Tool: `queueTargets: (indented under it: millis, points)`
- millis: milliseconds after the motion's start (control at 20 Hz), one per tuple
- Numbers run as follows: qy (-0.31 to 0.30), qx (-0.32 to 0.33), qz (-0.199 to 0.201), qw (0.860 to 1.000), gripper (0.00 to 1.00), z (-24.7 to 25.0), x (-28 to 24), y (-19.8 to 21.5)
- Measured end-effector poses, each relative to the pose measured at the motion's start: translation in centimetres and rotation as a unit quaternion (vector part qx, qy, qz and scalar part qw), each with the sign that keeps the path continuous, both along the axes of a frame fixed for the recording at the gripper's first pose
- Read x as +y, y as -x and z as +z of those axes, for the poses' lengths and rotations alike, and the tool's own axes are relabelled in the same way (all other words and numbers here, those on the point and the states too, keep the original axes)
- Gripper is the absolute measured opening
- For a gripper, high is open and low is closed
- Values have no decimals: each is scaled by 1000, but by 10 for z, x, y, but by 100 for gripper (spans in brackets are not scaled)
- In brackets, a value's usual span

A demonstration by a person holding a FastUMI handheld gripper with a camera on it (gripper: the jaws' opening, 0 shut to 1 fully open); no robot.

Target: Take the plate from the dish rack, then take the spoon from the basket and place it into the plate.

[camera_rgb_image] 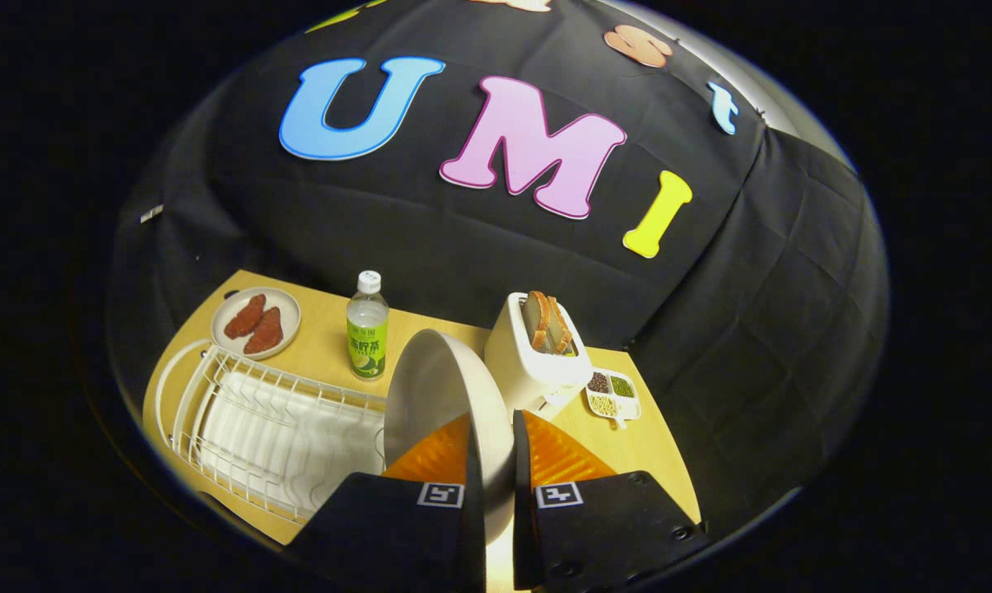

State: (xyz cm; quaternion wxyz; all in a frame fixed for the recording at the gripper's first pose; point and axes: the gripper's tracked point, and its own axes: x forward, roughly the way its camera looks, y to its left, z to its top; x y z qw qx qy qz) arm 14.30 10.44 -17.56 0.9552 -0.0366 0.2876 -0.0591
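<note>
Pinching the upright plate (pixel 442 387), the gripper (pixel 493 449) sits between dish rack (pixel 273 420) and toaster (pixel 537 354).

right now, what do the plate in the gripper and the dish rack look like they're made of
The plate, clamped on edge between the gripper fingers, looks like glazed ceramic or perhaps melamine: smooth off-white with a soft sheen. The dish rack beside it looks like white-coated metal wire, judging by its thin bent rods, with a white ribbed tray inside, probably plastic.
</note>
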Motion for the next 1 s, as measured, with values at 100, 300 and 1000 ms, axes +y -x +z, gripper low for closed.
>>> queueTargets:
  millis: [100,300,1000]
  points:
    - [-49,-6,14,999,17,9,-8,15]
    - [-151,13,25,988,17,6,-28,63]
    - [-318,151,52,934,17,-149,-56,227]
